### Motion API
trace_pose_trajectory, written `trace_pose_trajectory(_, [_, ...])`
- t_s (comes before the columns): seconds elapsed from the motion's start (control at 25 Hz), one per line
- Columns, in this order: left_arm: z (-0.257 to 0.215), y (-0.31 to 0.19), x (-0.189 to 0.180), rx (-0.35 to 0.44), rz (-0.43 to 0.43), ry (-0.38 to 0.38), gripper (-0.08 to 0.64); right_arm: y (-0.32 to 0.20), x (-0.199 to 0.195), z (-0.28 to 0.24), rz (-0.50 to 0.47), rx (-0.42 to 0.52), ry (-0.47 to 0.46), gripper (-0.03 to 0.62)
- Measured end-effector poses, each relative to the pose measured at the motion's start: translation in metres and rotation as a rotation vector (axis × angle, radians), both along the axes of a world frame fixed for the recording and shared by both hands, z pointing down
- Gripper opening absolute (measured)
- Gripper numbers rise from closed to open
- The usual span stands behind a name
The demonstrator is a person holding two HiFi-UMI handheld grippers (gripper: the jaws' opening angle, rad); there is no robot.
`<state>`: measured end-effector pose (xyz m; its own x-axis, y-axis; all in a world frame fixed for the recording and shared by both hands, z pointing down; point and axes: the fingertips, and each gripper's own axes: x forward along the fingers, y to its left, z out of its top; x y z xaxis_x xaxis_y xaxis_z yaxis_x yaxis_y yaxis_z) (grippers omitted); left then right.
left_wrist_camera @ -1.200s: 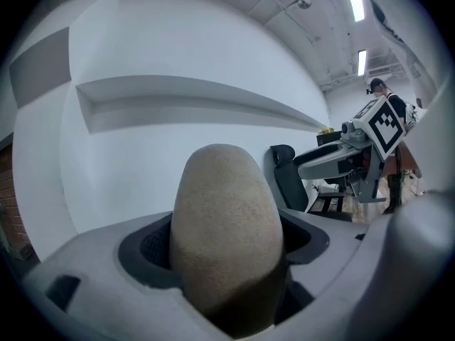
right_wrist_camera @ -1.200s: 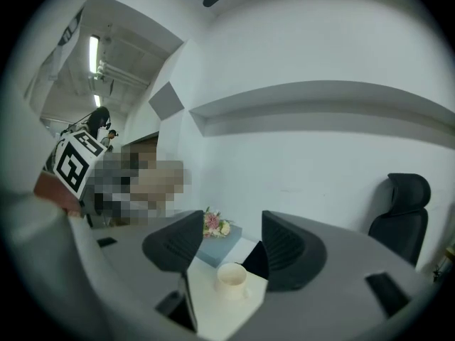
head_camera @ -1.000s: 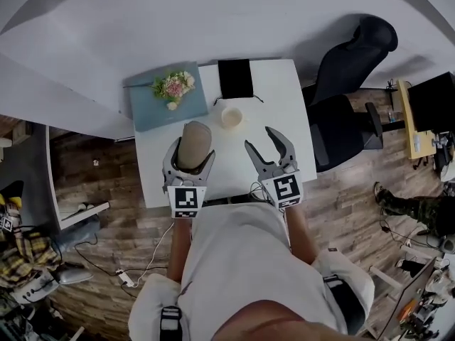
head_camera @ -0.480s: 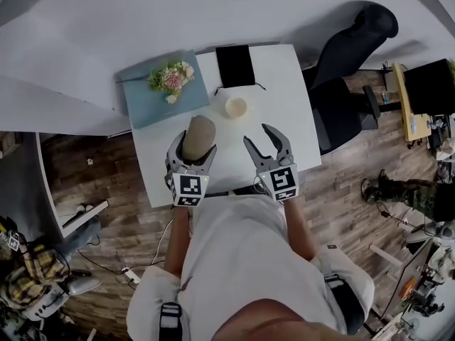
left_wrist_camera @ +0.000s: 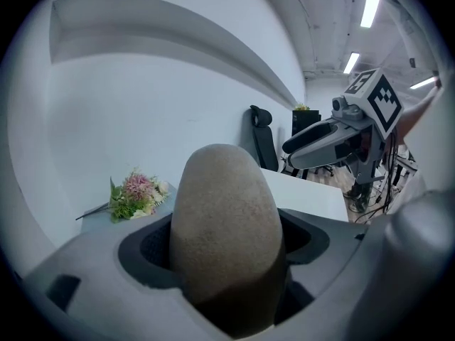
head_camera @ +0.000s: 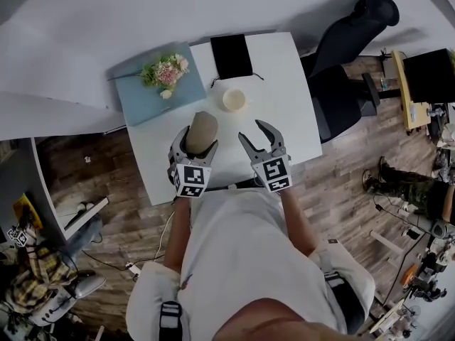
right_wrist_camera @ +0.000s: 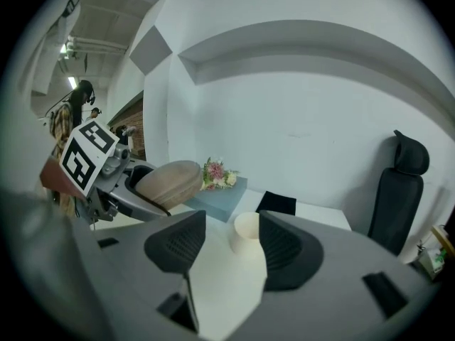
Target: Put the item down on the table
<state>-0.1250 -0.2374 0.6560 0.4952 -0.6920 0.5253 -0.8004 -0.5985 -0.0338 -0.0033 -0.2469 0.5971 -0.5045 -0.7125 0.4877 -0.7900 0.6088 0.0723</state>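
A tan, egg-shaped item (head_camera: 202, 128) stands upright between the jaws of my left gripper (head_camera: 196, 142), which is shut on it above the white table (head_camera: 288, 116). In the left gripper view the item (left_wrist_camera: 224, 219) fills the gap between the dark pads. My right gripper (head_camera: 252, 133) hovers beside it on the right, its jaws a little apart with nothing between them. Seen from the right gripper view, the gripper (right_wrist_camera: 226, 246) points at a cream cup (right_wrist_camera: 246, 233), and the held item (right_wrist_camera: 168, 180) shows at the left.
A cream cup (head_camera: 234, 99) stands mid-table ahead of the grippers. Behind it lie a black pouch (head_camera: 233, 55) and a blue-grey board (head_camera: 146, 99) with a small bouquet (head_camera: 164, 70). A black office chair (head_camera: 345, 62) stands at the table's right. Wooden floor lies around.
Both grippers have moved slightly forward over the table, the item still held in the left one. The right gripper's jaws have narrowed somewhat.
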Motion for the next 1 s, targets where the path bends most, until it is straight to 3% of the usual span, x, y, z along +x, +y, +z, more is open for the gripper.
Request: trace_pose_trajectory(1.0, [0.093,0.022,0.027,-0.213,0.084,-0.072,0.400,0.020,-0.011,0.087,-0.067,-0.175,0.071,0.232])
